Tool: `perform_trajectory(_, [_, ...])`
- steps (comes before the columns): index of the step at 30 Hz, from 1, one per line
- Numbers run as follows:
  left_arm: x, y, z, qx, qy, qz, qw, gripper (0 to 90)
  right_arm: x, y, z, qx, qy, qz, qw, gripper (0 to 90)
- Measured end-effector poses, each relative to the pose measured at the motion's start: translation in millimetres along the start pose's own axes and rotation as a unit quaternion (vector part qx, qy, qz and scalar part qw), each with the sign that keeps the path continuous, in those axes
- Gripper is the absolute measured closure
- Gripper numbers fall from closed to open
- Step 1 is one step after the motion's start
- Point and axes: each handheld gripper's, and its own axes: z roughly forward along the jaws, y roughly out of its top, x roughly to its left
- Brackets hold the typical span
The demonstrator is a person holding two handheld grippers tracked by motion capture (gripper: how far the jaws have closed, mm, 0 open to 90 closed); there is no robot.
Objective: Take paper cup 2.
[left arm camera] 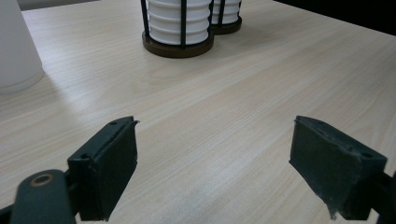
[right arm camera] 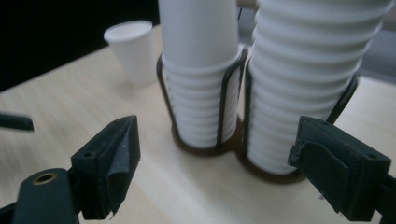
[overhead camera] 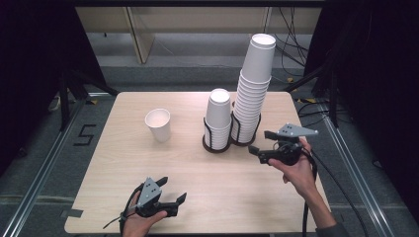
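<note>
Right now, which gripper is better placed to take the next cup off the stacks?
Right. The right gripper sits open beside the tall stack, facing both holders. The left gripper is open too, but back at the table's near edge.

A light wooden table [overhead camera: 197, 173] is bearing two black wire holders side by side near its far edge. The short stack of cups [overhead camera: 218, 116] is standing upside down in the left holder, and the tall stack of cups [overhead camera: 253, 89] is rising well above it in the right one. A single cup [overhead camera: 158, 124] is standing upright to their left, apart from them. The right gripper [overhead camera: 261, 142] is hovering just beside the tall stack with its jaws spread. The left gripper [overhead camera: 173, 190] is resting near the table's near edge, jaws apart.
</note>
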Motion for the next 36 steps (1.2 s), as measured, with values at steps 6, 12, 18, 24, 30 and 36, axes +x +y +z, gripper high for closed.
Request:
perform_trajectory(6, [5.2, -2.5, 2.4, 0.005, 0.0, -0.001, 1.0, 14.7, -13.4, 45.7, -13.6, -0.042, -0.024, -0.002, 0.9988, 15.7])
perform_trajectory(12, [5.1, -1.8, 4.6, 0.008, -0.006, -0.001, 0.9999, 14.7, -28.4, 88.4, -26.1, -0.073, -0.045, 0.013, 0.9962, 15.6])
perform_trajectory(18, [7.2, -1.1, 4.2, 0.013, -0.001, 0.001, 0.9999, 14.6, -39.1, 123.2, -23.1, -0.08, -0.053, 0.019, 0.9952, 15.5])
perform_trajectory(24, [6.8, -0.1, 2.9, 0.013, -0.009, 0.0, 0.9999, 14.6, -45.1, 151.7, -13.4, -0.094, -0.056, 0.022, 0.9938, 15.5])
perform_trajectory(30, [2.9, 1.1, 3.5, 0.007, -0.022, 0.01, 0.9997, 14.7, -48.7, 169.4, 1.3, -0.089, -0.056, 0.029, 0.994, 15.5])
perform_trajectory(36, [2.8, 0.1, 3.2, 0.01, -0.023, 0.009, 0.9996, 14.7, -51.4, 179.5, 19.4, -0.082, -0.061, 0.025, 0.9944, 15.3])
